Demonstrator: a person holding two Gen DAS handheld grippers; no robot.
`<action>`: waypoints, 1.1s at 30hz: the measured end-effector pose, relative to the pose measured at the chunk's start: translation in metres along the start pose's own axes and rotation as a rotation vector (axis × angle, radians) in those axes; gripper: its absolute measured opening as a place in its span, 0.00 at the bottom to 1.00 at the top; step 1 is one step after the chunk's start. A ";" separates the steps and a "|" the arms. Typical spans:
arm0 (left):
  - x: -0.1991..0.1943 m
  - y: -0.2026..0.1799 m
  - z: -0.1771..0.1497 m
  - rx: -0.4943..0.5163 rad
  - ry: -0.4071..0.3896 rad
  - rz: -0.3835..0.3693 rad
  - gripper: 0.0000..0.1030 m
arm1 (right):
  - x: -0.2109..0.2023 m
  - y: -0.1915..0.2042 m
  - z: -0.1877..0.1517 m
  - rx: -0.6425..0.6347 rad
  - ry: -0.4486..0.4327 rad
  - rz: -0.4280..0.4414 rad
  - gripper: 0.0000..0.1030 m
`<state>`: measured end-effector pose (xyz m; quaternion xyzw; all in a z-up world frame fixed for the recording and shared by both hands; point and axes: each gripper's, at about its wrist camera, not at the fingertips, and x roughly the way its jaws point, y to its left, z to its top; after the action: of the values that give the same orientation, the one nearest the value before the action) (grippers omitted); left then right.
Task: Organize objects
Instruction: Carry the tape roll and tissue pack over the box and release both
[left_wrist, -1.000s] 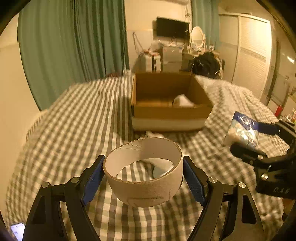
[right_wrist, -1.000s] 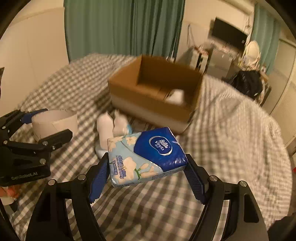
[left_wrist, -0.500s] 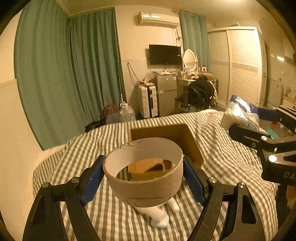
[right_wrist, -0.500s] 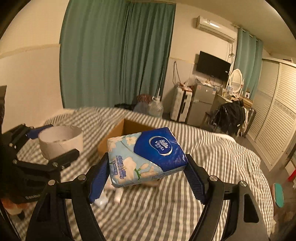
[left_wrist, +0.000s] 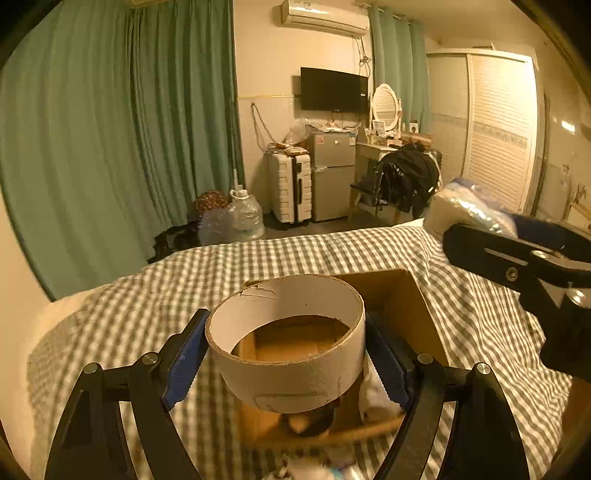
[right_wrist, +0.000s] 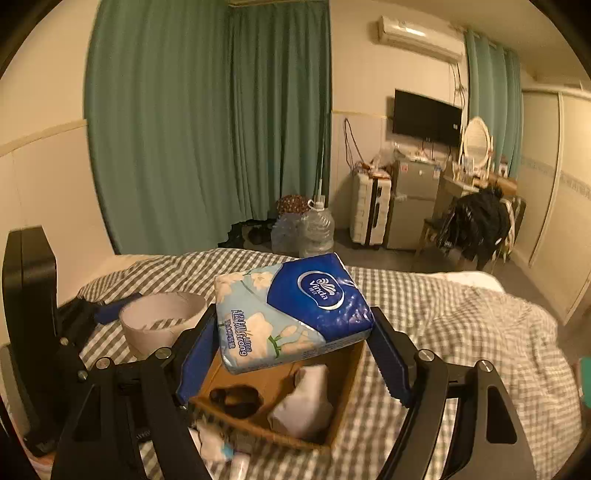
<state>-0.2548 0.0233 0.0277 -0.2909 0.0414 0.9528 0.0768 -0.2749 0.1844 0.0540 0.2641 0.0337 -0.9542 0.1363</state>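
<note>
The left gripper (left_wrist: 286, 350) has its jaws clamped on one cardboard ring (left_wrist: 286, 363), a short, wide, open-ended cylinder with a torn rim, pinched at its sides by two ribbed blue pads (left_wrist: 183, 363). The right gripper (right_wrist: 293, 356) has its jaws clamped on one tissue pack (right_wrist: 291, 308), a soft plastic-wrapped block printed blue and white with flowers, held tilted.

Both grippers hover level above one open cardboard box (right_wrist: 347, 373), the ring over its left part and the pack over its middle. The box is brown and rectangular. Inside it lie one crumpled white item (right_wrist: 306, 400) and one dark rounded item (right_wrist: 234, 400). The box rests on the bed (right_wrist: 461, 332), covered in grey-and-white checked cloth. A few small white things (right_wrist: 218, 448) lie on the bed against the box's near wall, too blurred to count.
</note>
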 end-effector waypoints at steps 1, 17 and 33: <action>0.013 0.002 0.000 -0.002 -0.001 -0.014 0.81 | 0.012 -0.003 0.001 0.014 0.006 0.004 0.74; 0.092 -0.003 -0.047 0.064 0.111 -0.045 0.81 | 0.133 -0.035 -0.048 0.069 0.189 0.024 0.74; 0.056 0.008 -0.056 -0.028 0.060 -0.073 0.97 | 0.102 -0.063 -0.063 0.222 0.054 0.054 0.95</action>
<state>-0.2709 0.0156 -0.0498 -0.3217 0.0198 0.9407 0.1059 -0.3454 0.2287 -0.0533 0.3040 -0.0756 -0.9406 0.1306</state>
